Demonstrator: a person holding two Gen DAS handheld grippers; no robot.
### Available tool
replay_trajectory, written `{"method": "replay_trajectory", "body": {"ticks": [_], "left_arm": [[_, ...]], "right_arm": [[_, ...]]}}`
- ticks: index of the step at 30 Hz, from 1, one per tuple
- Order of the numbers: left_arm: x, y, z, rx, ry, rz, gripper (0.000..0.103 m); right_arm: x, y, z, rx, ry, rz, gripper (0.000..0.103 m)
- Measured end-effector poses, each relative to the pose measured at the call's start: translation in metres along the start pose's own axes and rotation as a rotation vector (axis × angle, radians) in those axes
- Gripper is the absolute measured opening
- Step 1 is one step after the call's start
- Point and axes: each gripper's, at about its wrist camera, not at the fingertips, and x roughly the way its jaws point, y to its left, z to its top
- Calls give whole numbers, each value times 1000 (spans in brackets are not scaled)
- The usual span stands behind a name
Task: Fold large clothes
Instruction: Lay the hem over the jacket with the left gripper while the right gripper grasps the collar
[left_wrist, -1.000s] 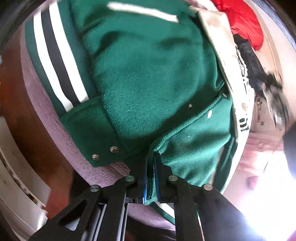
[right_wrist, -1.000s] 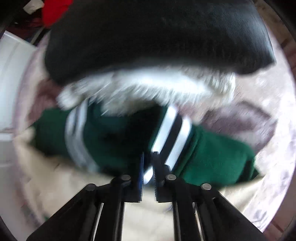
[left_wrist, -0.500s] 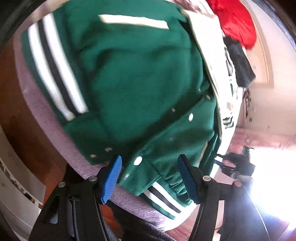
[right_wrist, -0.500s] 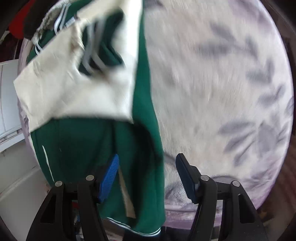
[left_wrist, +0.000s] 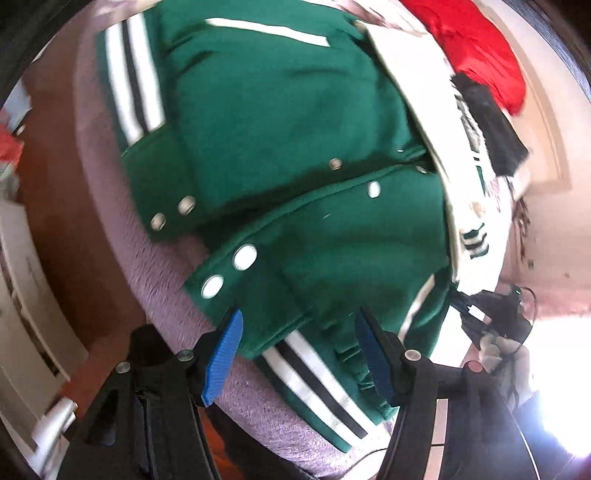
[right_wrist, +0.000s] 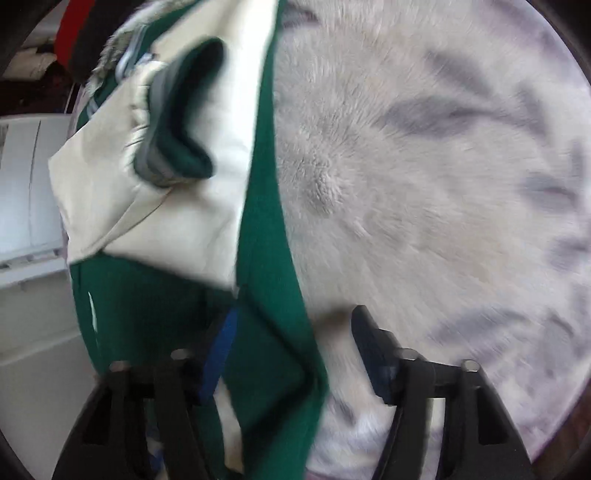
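In the left wrist view the left claw (left_wrist: 301, 350) stands with its blue pads (left_wrist: 221, 356) spread wide apart, clamped on nothing, and the striped hem (left_wrist: 314, 365) of the green jacket (left_wrist: 280, 122) lies between them without clearly touching either pad. The jacket fills the middle of that view, spread on a fuzzy lilac blanket (left_wrist: 155, 266) that shows from 8 to 6 o'clock; white snaps (left_wrist: 245, 256) run along its front edge at about 7 o'clock of centre, and a striped cuff (left_wrist: 133, 74) lies at 11 o'clock. A cream lining (left_wrist: 417, 85) borders the jacket at 2 o'clock, with a red cloth (left_wrist: 476, 48) and a dark cloth (left_wrist: 491, 125) just beyond it. In the right wrist view the right claw (right_wrist: 291, 354) is likewise spread apart, gripping nothing; a green edge of the jacket (right_wrist: 266, 258) hangs between its pads, nearer the left one, which is partly hidden by the fabric. The cream lining (right_wrist: 155, 229) and a dark green cuff (right_wrist: 184, 122) sit at 10 o'clock, while the pale blanket (right_wrist: 443, 184) with grey markings fills the view from 12 to 5 o'clock. This view is blurred.
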Motion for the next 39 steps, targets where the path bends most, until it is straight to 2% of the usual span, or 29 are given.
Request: {"method": "replay_trajectory", "body": {"ticks": [3, 4, 7, 9, 10, 11, 12, 13, 15, 17, 18, 22, 25, 28, 29, 30, 31, 32, 33, 34, 39], "left_arm": [[0, 6, -13, -28, -17, 30, 60], [0, 6, -15, -33, -21, 39, 60], [-2, 7, -19, -51, -33, 52, 60], [-6, 5, -19, -68, -56, 37, 60], [-11, 7, -17, -85, -74, 23, 60], [-14, 7, -17, -98, -80, 10, 60], [-15, 9, -16, -119, -87, -16, 60], [-17, 12, -13, -146, -95, -34, 60], [-13, 17, -9, -181, -91, -74, 63], [-3, 23, -5, -214, -85, -93, 71], [1, 24, -4, -225, -83, -103, 71], [28, 32, 4, -272, -60, -97, 71], [40, 37, 10, -303, -66, -95, 71], [42, 37, 15, -313, -100, -66, 71], [40, 36, 16, -310, -118, -49, 68], [39, 35, 17, -305, -134, -25, 51], [38, 34, 18, -302, -143, -17, 40], [37, 35, 18, -300, -150, -30, 29], [34, 32, 17, -293, -163, -22, 24], [31, 30, 16, -284, -175, -17, 22], [17, 25, 10, -277, -201, -12, 14]], "right_arm": [[-19, -2, -3, -37, -101, -81, 4], [-19, -12, -4, -31, -88, -108, 4], [-21, -26, 8, 20, 7, -46, 5], [-39, -23, 15, 55, 60, -22, 14], [-56, -18, 19, 71, 73, 12, 27], [-72, -14, 23, 72, 72, 40, 50], [-88, -6, 28, 60, 65, 54, 59], [-110, 4, 33, 29, 52, 47, 64], [-133, 28, 49, -24, 36, 9, 64], [-142, 63, 78, -74, 35, -17, 64], [-143, 81, 86, -92, 32, -24, 64], [-117, 186, 137, -218, -52, -108, 64], [-88, 241, 192, -258, -95, -141, 64], [-45, 275, 238, -227, -134, -211, 64], [-28, 285, 250, -222, -123, -232, 64], [-13, 289, 260, -210, -112, -272, 64], [6, 293, 270, -200, -91, -312, 64], [17, 296, 275, -203, -84, -355, 56], [23, 299, 276, -210, -103, -415, 42], [24, 304, 275, -220, -156, -467, 4], [14, 324, 259, -280, -238, -523, 4]]}}
